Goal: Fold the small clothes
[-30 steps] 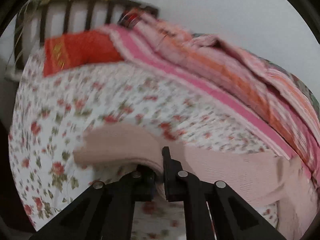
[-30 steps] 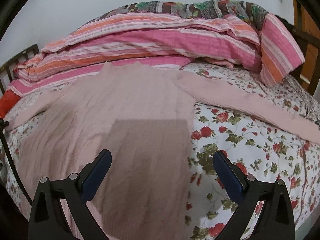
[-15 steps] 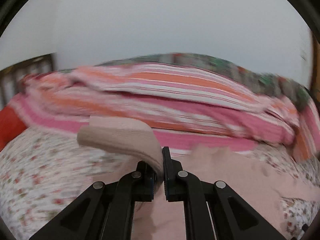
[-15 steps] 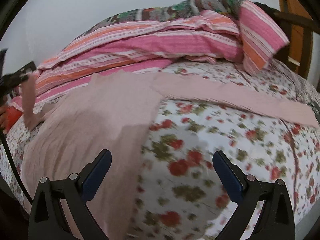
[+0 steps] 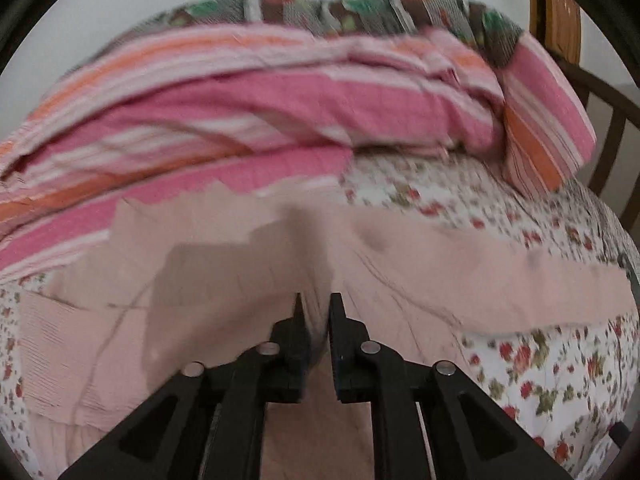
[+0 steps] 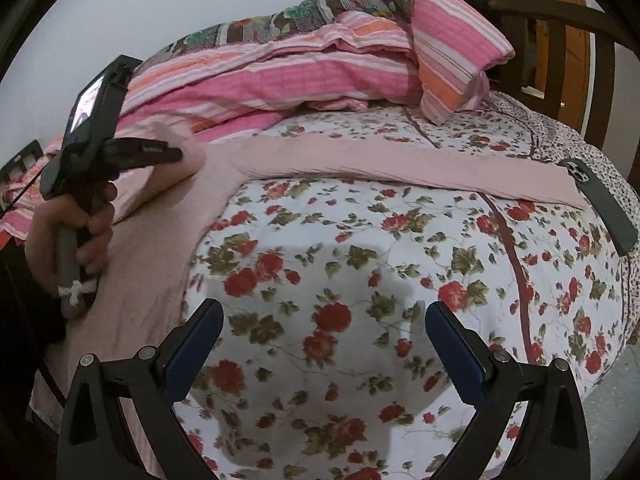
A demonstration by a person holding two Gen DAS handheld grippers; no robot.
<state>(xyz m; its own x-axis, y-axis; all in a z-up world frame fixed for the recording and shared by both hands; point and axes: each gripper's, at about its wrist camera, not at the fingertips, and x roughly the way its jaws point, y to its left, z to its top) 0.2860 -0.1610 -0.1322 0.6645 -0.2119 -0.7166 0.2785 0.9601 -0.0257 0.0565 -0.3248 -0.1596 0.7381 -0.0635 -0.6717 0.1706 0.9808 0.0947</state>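
A pale pink knit sweater (image 5: 224, 248) lies spread on the flowered bed sheet (image 6: 400, 264). My left gripper (image 5: 318, 304) is shut on the sweater's left sleeve, whose fabric runs between the jaws and hangs over the sweater's body. The left gripper also shows in the right wrist view (image 6: 176, 156), held by a hand above the sweater (image 6: 152, 240). The other sleeve (image 6: 400, 164) lies stretched out to the right across the sheet. My right gripper (image 6: 324, 324) is open and empty above the bare sheet, to the right of the sweater's body.
A heap of pink and orange striped quilts (image 6: 312, 68) lies along the back of the bed. A dark phone (image 6: 600, 204) lies at the sleeve's right end. A wooden bed frame (image 6: 560, 40) stands at the right. The floor (image 6: 616, 400) shows beyond the bed's right edge.
My left gripper has carried the sleeve from the bed's left side in over the sweater's body. My right gripper has moved right, off the sweater, over the bare sheet.
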